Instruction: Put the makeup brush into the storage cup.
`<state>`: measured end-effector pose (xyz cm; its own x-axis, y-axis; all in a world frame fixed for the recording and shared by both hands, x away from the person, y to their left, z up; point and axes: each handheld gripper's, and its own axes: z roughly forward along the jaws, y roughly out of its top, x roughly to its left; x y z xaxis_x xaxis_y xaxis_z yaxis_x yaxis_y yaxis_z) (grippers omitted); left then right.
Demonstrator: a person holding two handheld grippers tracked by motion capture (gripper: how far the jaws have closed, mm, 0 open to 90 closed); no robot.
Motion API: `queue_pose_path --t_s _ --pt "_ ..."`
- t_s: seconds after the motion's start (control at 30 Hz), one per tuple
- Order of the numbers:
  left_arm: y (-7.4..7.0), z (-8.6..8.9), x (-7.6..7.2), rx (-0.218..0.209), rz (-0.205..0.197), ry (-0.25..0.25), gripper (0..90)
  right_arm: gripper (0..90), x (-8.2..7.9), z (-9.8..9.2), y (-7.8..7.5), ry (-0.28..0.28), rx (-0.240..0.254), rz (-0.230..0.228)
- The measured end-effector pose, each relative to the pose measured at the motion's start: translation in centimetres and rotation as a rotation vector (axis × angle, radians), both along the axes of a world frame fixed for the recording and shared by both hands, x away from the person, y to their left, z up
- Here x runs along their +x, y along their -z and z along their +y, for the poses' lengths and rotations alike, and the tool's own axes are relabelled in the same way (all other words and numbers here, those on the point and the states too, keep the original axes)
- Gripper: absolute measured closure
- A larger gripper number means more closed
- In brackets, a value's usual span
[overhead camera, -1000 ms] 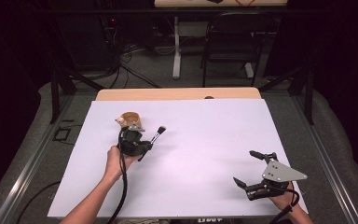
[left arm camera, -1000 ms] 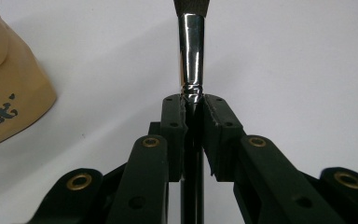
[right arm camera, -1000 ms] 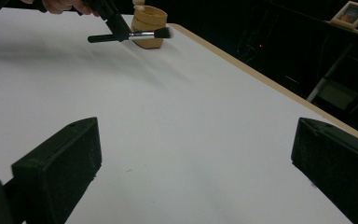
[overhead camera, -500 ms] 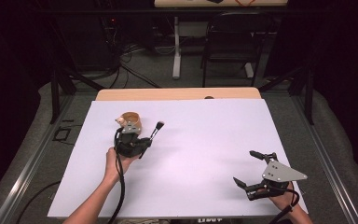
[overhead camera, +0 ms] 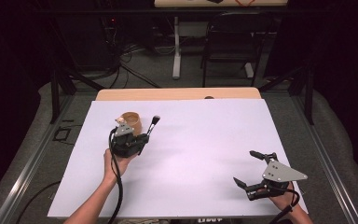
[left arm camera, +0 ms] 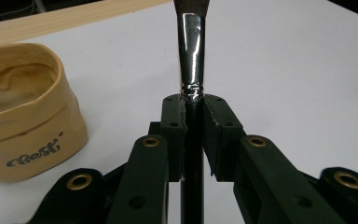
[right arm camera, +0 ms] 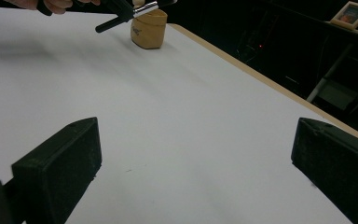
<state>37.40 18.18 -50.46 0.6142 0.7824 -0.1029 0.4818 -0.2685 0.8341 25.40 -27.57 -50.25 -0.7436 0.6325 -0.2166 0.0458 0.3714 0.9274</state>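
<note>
White table (overhead camera: 196,154) takes up most of the high view, bare wood strip along its far edge, dark floor with cables and a chair (overhead camera: 233,42) behind it. Right gripper (overhead camera: 256,170) sits near the front right corner of the table, grey plate on top, jaws spread wide with nothing between them; the right gripper view (right arm camera: 196,158) confirms it, both black pads far apart over bare white surface. Left gripper (overhead camera: 145,137) is at the left-centre of the table, held in the person's left hand (overhead camera: 114,161), cable trailing back along the forearm. Its jaws are clamped on a brush (left arm camera: 192,70): in the left gripper view the pads pinch the black handle just below the shiny metal collar, bristles pointing away from the hand and cut off at the top edge. In the high view the brush (overhead camera: 153,125) angles up and away to the right of the gripper. Small tan fabric pouch (overhead camera: 131,121) stands upright on the table just beside the left gripper, on its far-left side, open top, dark script on the front (left arm camera: 25,112). Brush and pouch near each other, not touching.
</note>
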Motion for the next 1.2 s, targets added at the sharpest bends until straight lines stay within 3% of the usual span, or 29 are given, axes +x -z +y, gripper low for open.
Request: queue_pose_path --t_s 0.63,1.2 --pt "-0.5 1.3 -0.6 -0.067 -0.113 -0.056 78.8 0.8 0.0 0.0 0.0 -0.001 0.001 0.002" --pt "-1.6 2.0 -0.5 -0.095 -0.169 -0.086 78.9 0.8 0.1 0.0 0.0 -0.001 -0.001 0.004"
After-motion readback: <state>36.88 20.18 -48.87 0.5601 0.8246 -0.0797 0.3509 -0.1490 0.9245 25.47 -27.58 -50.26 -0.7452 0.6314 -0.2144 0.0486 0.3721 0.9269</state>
